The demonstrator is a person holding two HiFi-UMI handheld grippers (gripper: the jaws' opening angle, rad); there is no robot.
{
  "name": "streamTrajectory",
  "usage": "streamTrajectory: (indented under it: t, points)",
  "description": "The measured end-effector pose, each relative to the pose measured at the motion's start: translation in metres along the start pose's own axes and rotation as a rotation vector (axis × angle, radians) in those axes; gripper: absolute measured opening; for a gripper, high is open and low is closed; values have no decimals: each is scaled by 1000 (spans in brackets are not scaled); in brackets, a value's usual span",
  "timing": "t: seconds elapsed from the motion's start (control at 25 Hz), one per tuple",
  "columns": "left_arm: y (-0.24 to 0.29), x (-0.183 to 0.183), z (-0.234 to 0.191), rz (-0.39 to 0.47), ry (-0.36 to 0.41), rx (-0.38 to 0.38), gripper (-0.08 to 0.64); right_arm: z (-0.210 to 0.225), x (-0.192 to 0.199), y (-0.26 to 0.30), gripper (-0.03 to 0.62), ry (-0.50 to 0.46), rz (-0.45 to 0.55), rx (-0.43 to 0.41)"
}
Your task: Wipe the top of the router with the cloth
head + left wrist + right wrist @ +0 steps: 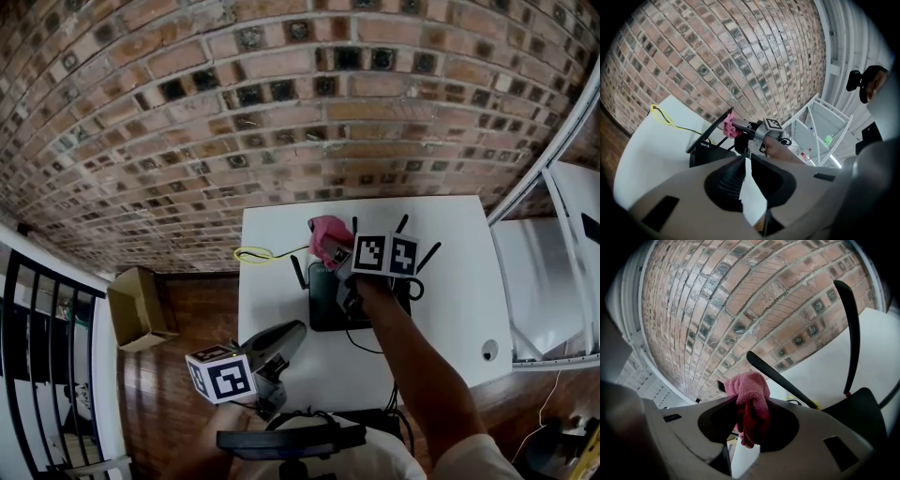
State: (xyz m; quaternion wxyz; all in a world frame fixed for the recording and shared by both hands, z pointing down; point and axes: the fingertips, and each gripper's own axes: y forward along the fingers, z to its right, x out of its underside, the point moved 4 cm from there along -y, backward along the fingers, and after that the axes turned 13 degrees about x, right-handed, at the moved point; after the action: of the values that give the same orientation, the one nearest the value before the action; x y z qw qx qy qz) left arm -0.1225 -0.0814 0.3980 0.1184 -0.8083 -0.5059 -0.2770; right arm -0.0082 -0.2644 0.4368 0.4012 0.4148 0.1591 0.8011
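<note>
Head view: shows black router (330, 305) lying flat on white table (281, 309), antennas up, with brick wall (234, 112) on the far side. Locates right gripper (333, 253) over the router's far end, jaws clamped on pink cloth (323, 232). Locates left gripper (295, 330) at near left, over the table's near part and well apart from the cloth. Shows yellow cable (255, 254) looped on the table, far left of the router, and cardboard box (136, 305) on the floor left of the table.

Right gripper view: confirms cloth (749, 404) pinched between both jaws, bunched and hanging down, with two antennas (780, 378) beyond it.

Left gripper view: shows left gripper (746, 159) with jaw tips together and nothing between them. Puts cloth (729, 126) above router (712, 152), near an antenna tip, apparently clear of the top surface.
</note>
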Motion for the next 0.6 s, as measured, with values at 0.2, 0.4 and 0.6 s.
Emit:
streamTrajectory:
  t: [0.2, 0.4, 0.6]
  points:
    - [0, -2, -2, 14, -1, 7, 35, 9, 8, 5, 126, 4, -29, 17]
    - [0, -1, -5, 9, 1, -8, 35, 9, 9, 8, 126, -11, -32, 15]
    - [1, -1, -6, 11, 2, -2, 35, 13, 14, 11, 126, -18, -46, 27]
